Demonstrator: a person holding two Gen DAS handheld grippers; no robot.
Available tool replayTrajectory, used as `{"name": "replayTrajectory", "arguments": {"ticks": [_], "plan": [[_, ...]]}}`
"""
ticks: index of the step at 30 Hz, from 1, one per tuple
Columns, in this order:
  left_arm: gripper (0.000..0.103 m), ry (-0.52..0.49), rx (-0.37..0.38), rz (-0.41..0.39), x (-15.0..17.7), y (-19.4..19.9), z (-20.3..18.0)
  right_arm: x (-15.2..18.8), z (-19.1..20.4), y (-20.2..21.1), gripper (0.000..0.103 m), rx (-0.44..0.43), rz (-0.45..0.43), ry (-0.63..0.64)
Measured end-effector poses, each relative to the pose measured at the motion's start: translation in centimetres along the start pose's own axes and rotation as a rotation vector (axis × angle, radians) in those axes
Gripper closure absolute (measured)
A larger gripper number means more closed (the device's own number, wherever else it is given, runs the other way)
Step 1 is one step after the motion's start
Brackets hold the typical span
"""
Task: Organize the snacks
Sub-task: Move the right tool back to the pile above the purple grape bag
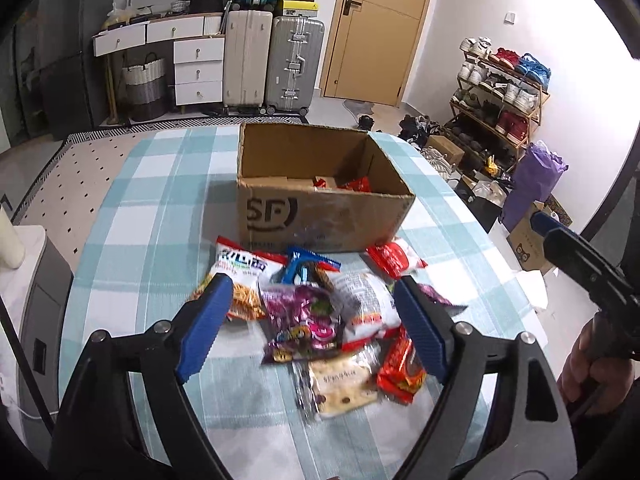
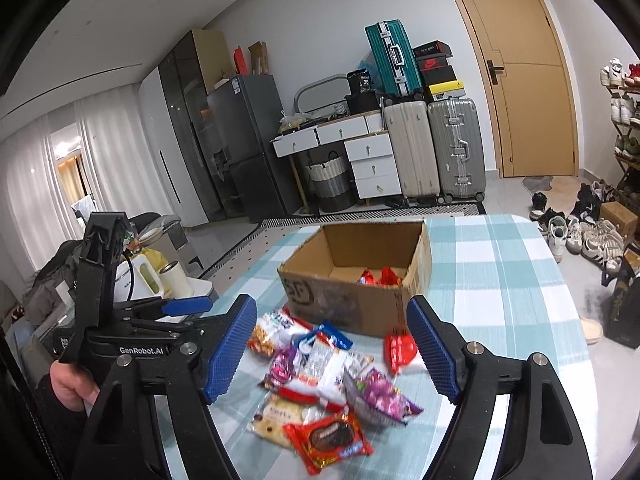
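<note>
An open cardboard box point(image 1: 320, 220) stands on the checked tablecloth point(image 1: 160, 208) and holds a few red snack packets point(image 1: 354, 184). It also shows in the right wrist view point(image 2: 360, 296). A pile of snack packets point(image 1: 320, 312) lies in front of the box: purple, white, red, blue and a clear biscuit pack point(image 1: 340, 390). My left gripper point(image 1: 312, 300) is open and empty, just above the pile. My right gripper point(image 2: 332, 332) is open and empty, above the same pile point(image 2: 320, 376). A red cookie packet point(image 2: 328, 438) lies nearest.
The round table's edge point(image 2: 568, 320) curves at the right, with shoes point(image 2: 592, 236) on the floor beyond. Suitcases point(image 1: 272, 64), a white drawer unit point(image 1: 198, 68) and a door point(image 1: 380, 28) stand behind. A shoe rack point(image 1: 500, 96) is at the right.
</note>
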State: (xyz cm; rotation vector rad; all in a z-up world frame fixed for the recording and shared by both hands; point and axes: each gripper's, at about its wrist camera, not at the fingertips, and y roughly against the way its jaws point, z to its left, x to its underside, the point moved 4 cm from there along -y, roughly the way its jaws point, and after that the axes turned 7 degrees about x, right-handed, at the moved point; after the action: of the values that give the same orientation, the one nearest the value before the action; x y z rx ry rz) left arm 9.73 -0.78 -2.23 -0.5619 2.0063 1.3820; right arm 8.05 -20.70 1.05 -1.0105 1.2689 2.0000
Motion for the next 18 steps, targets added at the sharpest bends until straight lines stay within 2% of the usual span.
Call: {"name": "replayTrajectory", "arguments": {"ticks": [7, 18], "plan": [[0.021, 0.001, -0.008, 0.006, 2.0, 0.4, -0.3, 2.3, 0.5, 1.3, 0.019, -0.003, 0.005, 0.003], [0.02, 0.027, -0.015, 0.042, 4.4, -1.2, 0.0, 5.1, 0.4, 1.1, 0.019, -0.025, 0.048, -0.005]]}}
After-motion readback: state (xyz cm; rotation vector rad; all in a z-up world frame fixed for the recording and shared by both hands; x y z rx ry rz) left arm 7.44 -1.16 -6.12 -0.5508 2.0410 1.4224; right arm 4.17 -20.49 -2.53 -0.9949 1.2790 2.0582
